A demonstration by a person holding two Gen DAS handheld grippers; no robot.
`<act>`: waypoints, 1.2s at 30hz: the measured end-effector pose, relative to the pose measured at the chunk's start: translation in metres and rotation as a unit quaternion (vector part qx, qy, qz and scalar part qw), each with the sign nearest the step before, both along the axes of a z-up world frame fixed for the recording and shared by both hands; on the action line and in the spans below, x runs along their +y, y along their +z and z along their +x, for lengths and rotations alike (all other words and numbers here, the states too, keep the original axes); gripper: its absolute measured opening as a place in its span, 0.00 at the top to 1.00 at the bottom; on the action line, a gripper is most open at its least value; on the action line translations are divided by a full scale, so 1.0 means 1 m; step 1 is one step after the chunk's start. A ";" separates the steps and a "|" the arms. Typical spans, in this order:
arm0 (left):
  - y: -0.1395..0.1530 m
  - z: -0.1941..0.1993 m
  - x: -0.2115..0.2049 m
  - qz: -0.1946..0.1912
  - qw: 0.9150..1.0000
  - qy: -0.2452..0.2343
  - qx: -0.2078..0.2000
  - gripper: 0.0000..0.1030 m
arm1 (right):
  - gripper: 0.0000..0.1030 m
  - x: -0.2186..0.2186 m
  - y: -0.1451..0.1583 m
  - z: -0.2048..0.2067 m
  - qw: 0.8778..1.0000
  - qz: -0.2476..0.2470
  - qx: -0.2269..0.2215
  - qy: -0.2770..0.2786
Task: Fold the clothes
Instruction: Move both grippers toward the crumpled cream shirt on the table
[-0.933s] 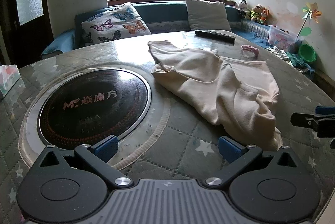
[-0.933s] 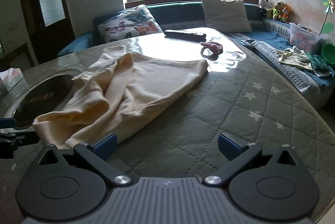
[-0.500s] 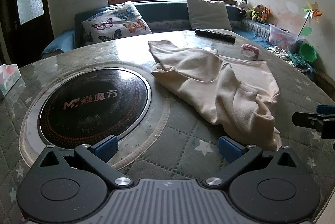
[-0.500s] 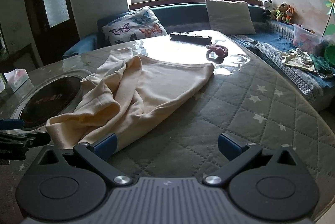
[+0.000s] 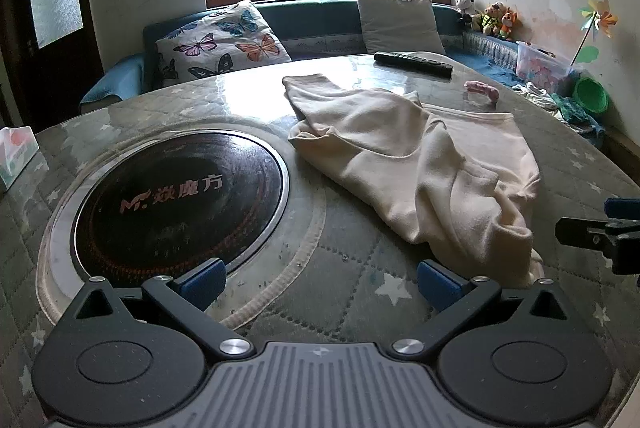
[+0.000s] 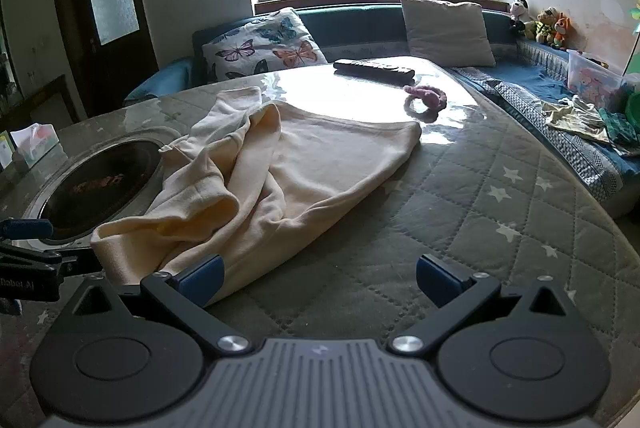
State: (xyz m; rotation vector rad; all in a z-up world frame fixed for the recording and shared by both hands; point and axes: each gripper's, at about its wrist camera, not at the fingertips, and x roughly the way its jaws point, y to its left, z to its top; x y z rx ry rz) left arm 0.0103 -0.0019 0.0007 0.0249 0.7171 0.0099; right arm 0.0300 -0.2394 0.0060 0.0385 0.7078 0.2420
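Observation:
A cream-coloured garment lies crumpled on the quilted round table, one sleeve reaching toward the far side. In the right wrist view the same garment spreads from the near left to the table's middle. My left gripper stands open above the table, just left of the garment's near end, nothing between its fingers. My right gripper is open too, its left fingertip close over the garment's near hem. The right gripper also shows at the left wrist view's right edge.
A black induction hob is set in the table on the left. A remote control and a pink hair tie lie at the far side. A tissue box stands far left. A sofa with cushions wraps behind.
The right gripper has risen and pulled back a little, so the garment sits lower and farther left in its view. The left gripper has barely moved. The garment lies as before.

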 end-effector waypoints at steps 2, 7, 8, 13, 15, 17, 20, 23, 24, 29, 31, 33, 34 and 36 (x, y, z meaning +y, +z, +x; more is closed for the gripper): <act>0.000 0.002 0.000 0.001 1.000 0.000 0.001 0.00 | 0.00 0.000 0.000 0.002 1.000 0.000 0.000 0.001; 0.001 0.009 0.000 0.003 1.000 -0.001 0.001 0.00 | 0.00 0.000 0.000 0.005 1.000 -0.004 -0.001 0.003; 0.001 0.010 0.000 0.003 1.000 -0.001 0.001 0.00 | 0.00 0.000 0.000 0.006 1.000 -0.005 -0.001 0.004; 0.000 0.014 -0.002 0.002 1.000 -0.001 0.005 0.00 | 0.00 0.002 -0.001 0.009 1.000 -0.005 0.001 0.006; 0.000 0.016 -0.002 0.002 1.000 -0.001 0.006 0.00 | 0.00 0.002 -0.002 0.010 1.000 -0.004 0.002 0.005; -0.001 0.017 -0.003 0.001 1.000 -0.001 0.008 0.00 | 0.00 0.002 -0.003 0.011 1.000 -0.004 0.004 0.005; -0.002 0.017 -0.003 0.002 1.000 0.001 0.012 0.00 | 0.00 0.002 -0.004 0.013 1.000 -0.004 0.005 0.005; -0.003 0.017 -0.002 0.004 1.000 0.004 0.015 0.00 | 0.00 0.002 -0.005 0.014 1.000 -0.004 0.006 0.006; -0.004 0.017 -0.001 0.004 1.000 0.005 0.016 0.00 | 0.00 0.002 -0.005 0.014 1.000 -0.005 0.006 0.006; -0.006 0.017 0.000 0.007 1.000 0.008 0.023 0.00 | 0.00 0.003 -0.006 0.015 1.000 -0.007 0.008 0.010; -0.007 0.017 0.000 0.008 1.000 0.010 0.025 0.00 | 0.00 0.003 -0.006 0.015 1.000 -0.009 0.009 0.011; -0.007 0.017 0.001 0.009 1.000 0.012 0.028 0.00 | 0.00 0.004 -0.006 0.014 1.000 -0.011 0.009 0.014; -0.008 0.017 0.001 0.010 0.999 0.012 0.029 0.00 | 0.00 0.004 -0.007 0.013 1.000 -0.012 0.010 0.015; -0.009 0.014 0.000 0.012 0.999 0.012 0.031 0.00 | 0.00 0.004 -0.007 0.011 1.000 -0.014 0.010 0.016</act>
